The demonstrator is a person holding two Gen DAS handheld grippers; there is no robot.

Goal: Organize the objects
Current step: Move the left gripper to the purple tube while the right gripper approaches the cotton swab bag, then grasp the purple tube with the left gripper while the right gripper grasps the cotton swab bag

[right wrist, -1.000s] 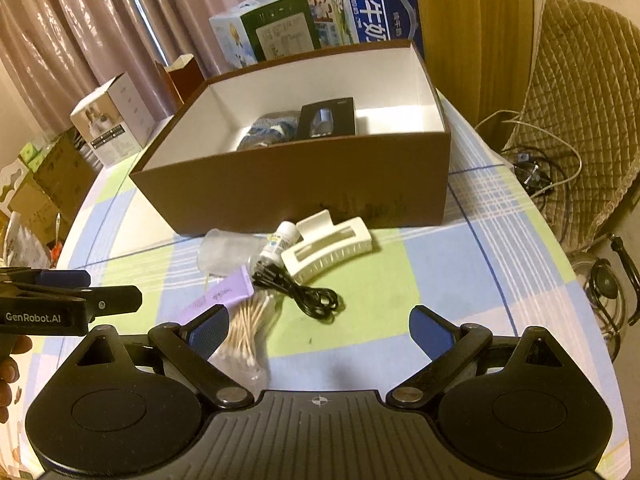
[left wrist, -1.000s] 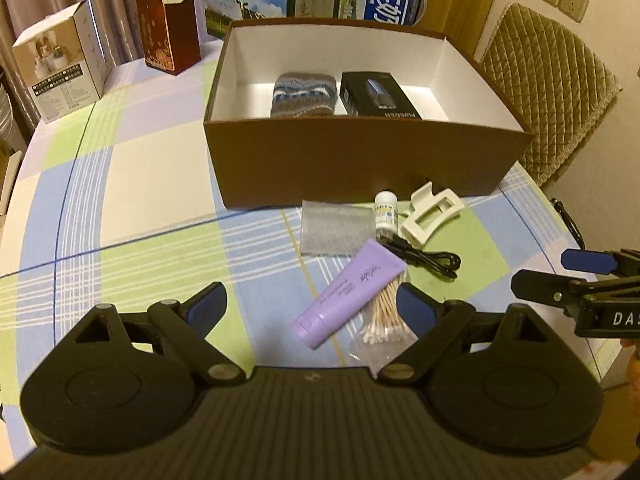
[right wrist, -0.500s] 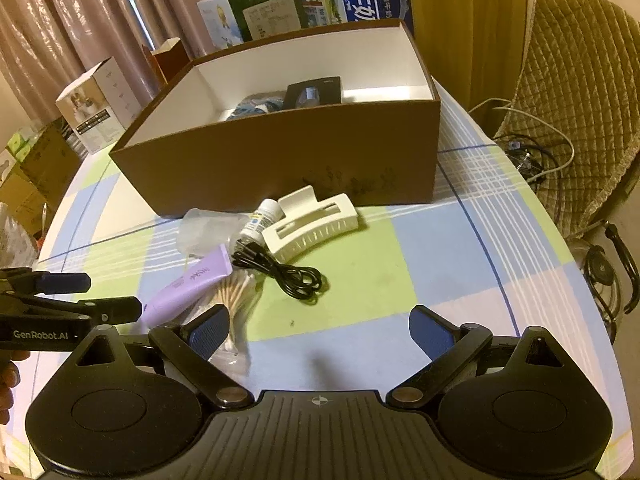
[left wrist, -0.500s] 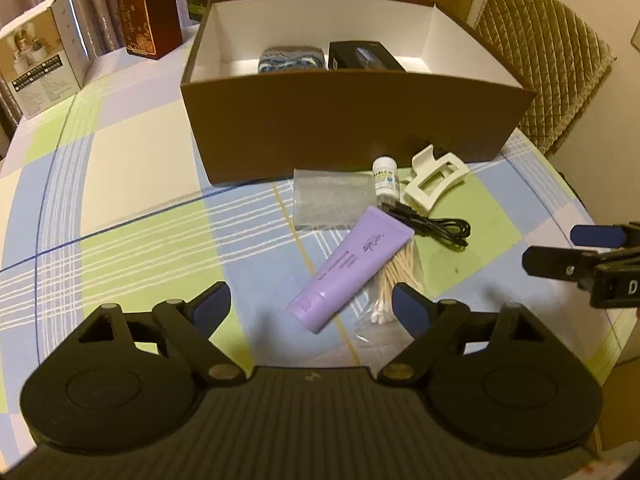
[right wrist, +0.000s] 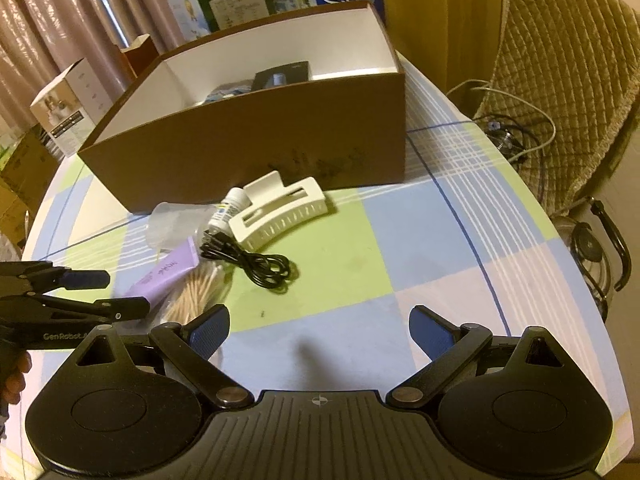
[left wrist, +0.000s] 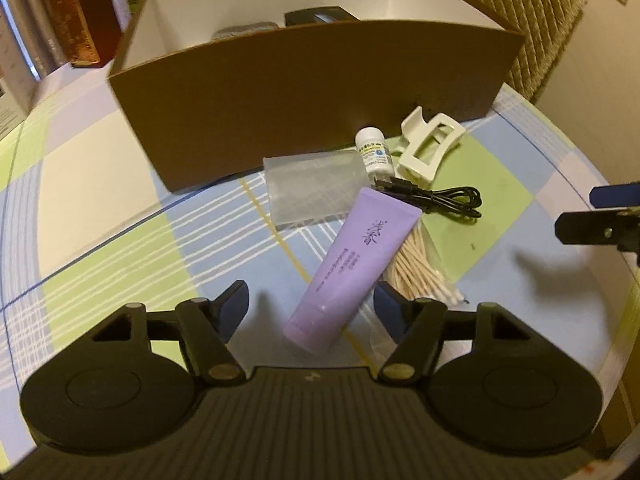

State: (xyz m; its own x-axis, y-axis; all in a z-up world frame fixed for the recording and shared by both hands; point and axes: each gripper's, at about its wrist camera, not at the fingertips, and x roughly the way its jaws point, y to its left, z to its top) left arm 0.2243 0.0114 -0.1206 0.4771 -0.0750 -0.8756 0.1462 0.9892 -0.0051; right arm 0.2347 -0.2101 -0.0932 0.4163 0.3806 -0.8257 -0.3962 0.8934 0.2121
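A purple tube (left wrist: 352, 264) lies on the checked tablecloth with its cap end between the open fingers of my left gripper (left wrist: 312, 312). Beside it lie a bag of cotton swabs (left wrist: 420, 268), a black cable (left wrist: 440, 200), a small white bottle (left wrist: 374, 154), a white hair claw (left wrist: 430, 146) and a clear plastic bag (left wrist: 312, 192). Behind them stands a brown open box (left wrist: 304, 92) holding a black box (right wrist: 282, 74) and a knitted item. My right gripper (right wrist: 320, 332) is open and empty, low over bare cloth right of the cable (right wrist: 256, 266).
Cartons and small boxes (right wrist: 68, 108) stand behind the brown box near the curtains. A quilted chair (right wrist: 560, 80) with loose wires is off the table's right edge. The left gripper's fingers (right wrist: 80, 280) show at the left of the right wrist view.
My left gripper has dropped and moved forward, so the purple tube's end now sits between its fingers. My right gripper has also come lower and closer to the table.
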